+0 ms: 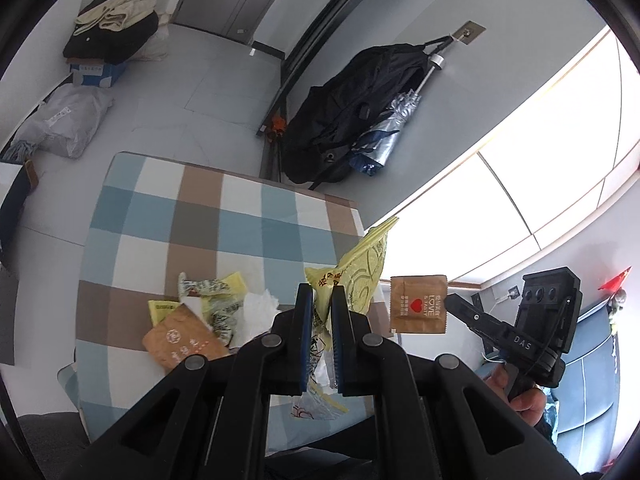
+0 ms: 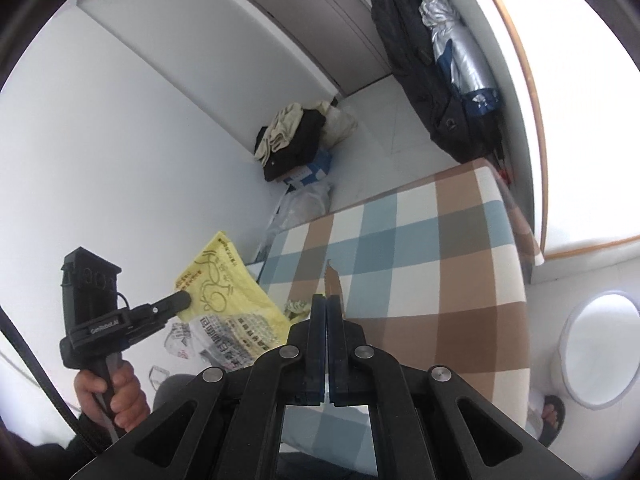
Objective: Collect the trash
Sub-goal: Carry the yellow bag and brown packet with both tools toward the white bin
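1. The left gripper [image 1: 322, 300] is clamped on the edge of a yellow plastic bag [image 1: 360, 268], which hangs in the air over the near edge of a checked cushion [image 1: 224, 216].
2. From the right wrist view the same bag [image 2: 224, 284] spreads out to the left, with printed black text on its lower part, and the left gripper [image 2: 182, 300] pinches its side while a hand [image 2: 116, 396] grips the handle below.
3. The right gripper [image 1: 450, 302] holds a small brown sachet [image 1: 418, 304] by its edge, lifted clear of the cushion and just to the right of the bag.
4. In its own camera the right gripper [image 2: 327, 304] shows its fingers pressed together, with the sachet [image 2: 332, 280] seen edge-on as a thin brown strip sticking up between the tips.
5. More trash lies on the cushion near the left gripper: crumpled printed wrappers [image 1: 212, 296], a white tissue [image 1: 258, 312] and a brown packet [image 1: 184, 344], all touching or overlapping in one heap.
6. A black backpack [image 1: 352, 108] and a folded silver umbrella [image 1: 384, 136] hang from a wall hook beyond the cushion.
7. A pile of folded clothes [image 1: 112, 28] sits on a box on the floor.
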A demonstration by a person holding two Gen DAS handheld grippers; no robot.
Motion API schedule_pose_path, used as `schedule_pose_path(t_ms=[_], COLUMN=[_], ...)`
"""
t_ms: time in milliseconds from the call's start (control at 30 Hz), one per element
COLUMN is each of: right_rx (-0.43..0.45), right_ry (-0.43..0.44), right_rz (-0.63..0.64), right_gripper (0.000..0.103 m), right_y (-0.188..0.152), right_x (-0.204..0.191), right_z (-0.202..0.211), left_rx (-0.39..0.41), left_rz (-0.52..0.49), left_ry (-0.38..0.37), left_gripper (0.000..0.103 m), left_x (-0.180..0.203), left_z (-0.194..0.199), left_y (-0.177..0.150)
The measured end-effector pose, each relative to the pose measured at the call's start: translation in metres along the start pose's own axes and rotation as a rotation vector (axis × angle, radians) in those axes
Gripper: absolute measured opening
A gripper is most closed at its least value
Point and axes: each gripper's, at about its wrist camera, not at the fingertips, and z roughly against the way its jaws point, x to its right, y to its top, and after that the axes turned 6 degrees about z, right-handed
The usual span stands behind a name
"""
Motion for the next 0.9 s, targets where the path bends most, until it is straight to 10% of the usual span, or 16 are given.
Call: schedule_pose_path(t_ms=[500,900], right_rx=[0.218,0.103], right_ry=[-0.273,-0.402], right_rz=[-0.147,-0.375], right_gripper=[0.000,0.000], right_y=[-0.023,-0.073], right_x=[0.091,0.227], right_z=[0.161,0.126], left_rx=[-0.194,-0.413], left_rz=[-0.192,-0.255], left_ry=[-0.115,-0.003], left_gripper=[0.005,0.005], left_x=[0.149,0.187], left_z=[-0.131,-0.279], left_y=[-0.007,-0.051])
